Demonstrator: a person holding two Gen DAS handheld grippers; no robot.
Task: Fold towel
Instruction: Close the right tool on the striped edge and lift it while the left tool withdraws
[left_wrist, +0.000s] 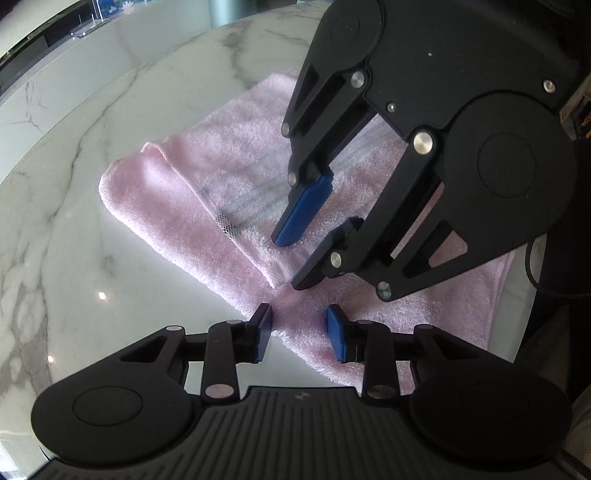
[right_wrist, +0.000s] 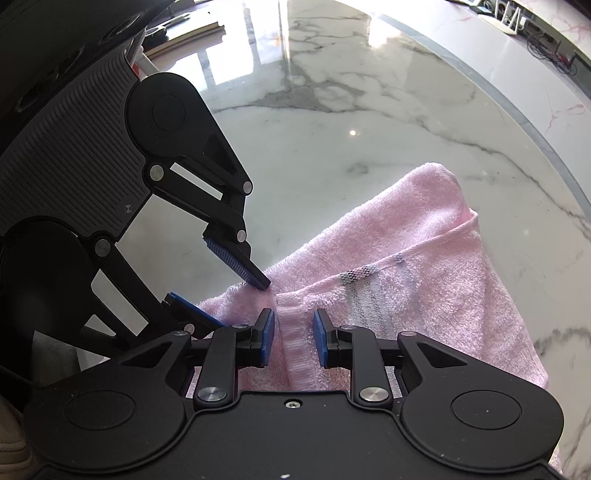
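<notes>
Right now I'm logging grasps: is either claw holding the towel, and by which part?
Neither. Both the left claw and right claw are open, each straddling a fold of the pink towel without clamping it.

I count one pink towel (left_wrist: 229, 177), lying partly folded under both claws. I count two claws: the left claw (left_wrist: 299, 334) and the right claw (right_wrist: 294, 343), each with two blue pads, four pads in total. One marble worktop (right_wrist: 332, 155) extends ahead of both claws.
</notes>
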